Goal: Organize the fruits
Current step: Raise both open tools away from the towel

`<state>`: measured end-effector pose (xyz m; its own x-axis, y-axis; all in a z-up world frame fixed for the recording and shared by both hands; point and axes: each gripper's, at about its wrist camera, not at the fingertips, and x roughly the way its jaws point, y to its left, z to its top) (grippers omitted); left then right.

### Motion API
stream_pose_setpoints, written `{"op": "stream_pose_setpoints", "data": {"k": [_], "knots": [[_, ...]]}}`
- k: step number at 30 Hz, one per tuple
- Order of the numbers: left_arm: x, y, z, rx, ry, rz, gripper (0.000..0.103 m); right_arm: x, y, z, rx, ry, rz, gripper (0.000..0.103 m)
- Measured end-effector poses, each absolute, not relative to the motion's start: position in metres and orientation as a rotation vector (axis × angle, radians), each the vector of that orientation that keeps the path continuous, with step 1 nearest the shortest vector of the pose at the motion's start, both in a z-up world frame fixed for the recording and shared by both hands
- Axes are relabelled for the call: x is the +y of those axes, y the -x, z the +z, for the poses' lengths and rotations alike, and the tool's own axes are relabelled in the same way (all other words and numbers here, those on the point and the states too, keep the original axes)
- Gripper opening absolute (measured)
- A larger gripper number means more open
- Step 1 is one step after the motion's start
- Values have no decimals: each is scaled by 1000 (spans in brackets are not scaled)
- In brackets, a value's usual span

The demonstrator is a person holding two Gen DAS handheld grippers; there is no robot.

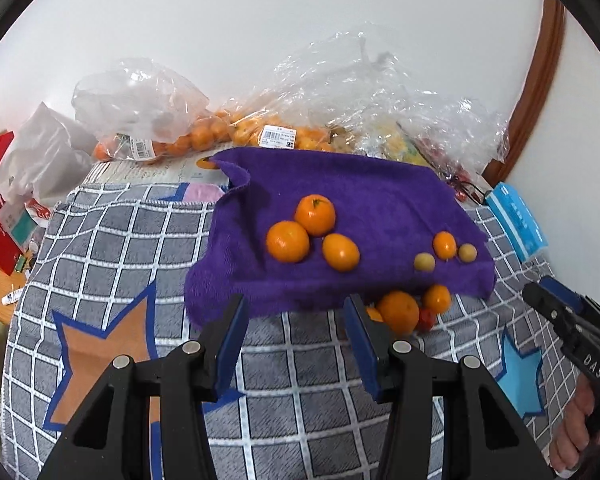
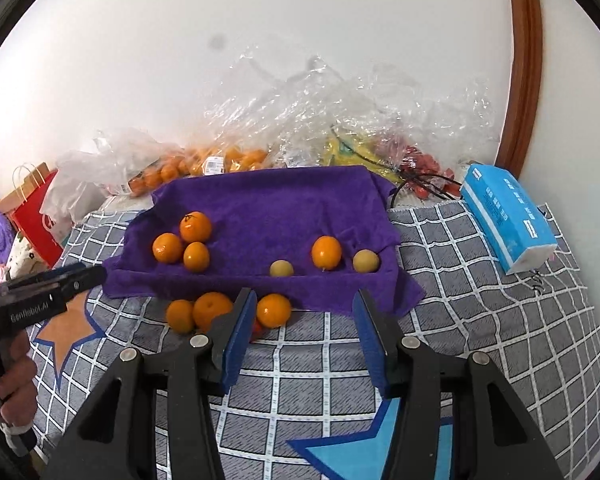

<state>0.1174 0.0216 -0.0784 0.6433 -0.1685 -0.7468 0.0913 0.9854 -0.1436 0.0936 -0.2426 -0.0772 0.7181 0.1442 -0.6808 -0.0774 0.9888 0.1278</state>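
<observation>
Right, we start at our right claw (image 2: 305,312), low in the centre of its own view, blue pads spread wide with only checked blanket (image 2: 480,264) showing between them, so it grips nothing. Just off its left pad, still on the blanket, sits the loose cluster: one orange (image 2: 274,310) nearly touching that pad, a bigger orange (image 2: 212,310) and a smaller one (image 2: 179,315) further left, plus a small red fruit (image 2: 256,330) half hidden behind the pad.

Over to our left claw (image 1: 296,312), bottom centre of its view, also gaping and empty. From there the same cluster (image 1: 398,312) lies to the right, partly behind its right pad.

So the relation that counts, we reckon: the loose fruit sits between the two claws, left of the right one and right of the left one, and the right claw looks nearer to the closest orange. These fruits are round, so no long axis to line up with; a small swing left should do.

Beyond them, the purple towel (image 2: 268,208) fills mid-frame. On it, three oranges (image 2: 184,242) bunch at its left side, and toward the right sit one orange (image 2: 326,253) flanked by two pale yellowish fruits (image 2: 281,269). Further back, along the wall, we see plastic bags of oranges (image 2: 204,166), and at the right edge a blue tissue pack (image 2: 508,216).
</observation>
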Motion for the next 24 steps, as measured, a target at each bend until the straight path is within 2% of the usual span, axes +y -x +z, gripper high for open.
{"op": "stream_pose_setpoints", "data": {"k": [9, 13, 18, 24], "knots": [[31, -105, -89, 875, 105, -128, 47, -234, -93, -89, 743, -58, 111, 52], [36, -105, -101, 901, 113, -130, 47, -230, -104, -103, 801, -80, 158, 52], [45, -111, -116, 940, 143, -126, 47, -221, -119, -121, 843, -71, 173, 40], [53, -121, -130, 969, 189, -124, 47, -215, -137, -136, 849, -94, 190, 39]]}}
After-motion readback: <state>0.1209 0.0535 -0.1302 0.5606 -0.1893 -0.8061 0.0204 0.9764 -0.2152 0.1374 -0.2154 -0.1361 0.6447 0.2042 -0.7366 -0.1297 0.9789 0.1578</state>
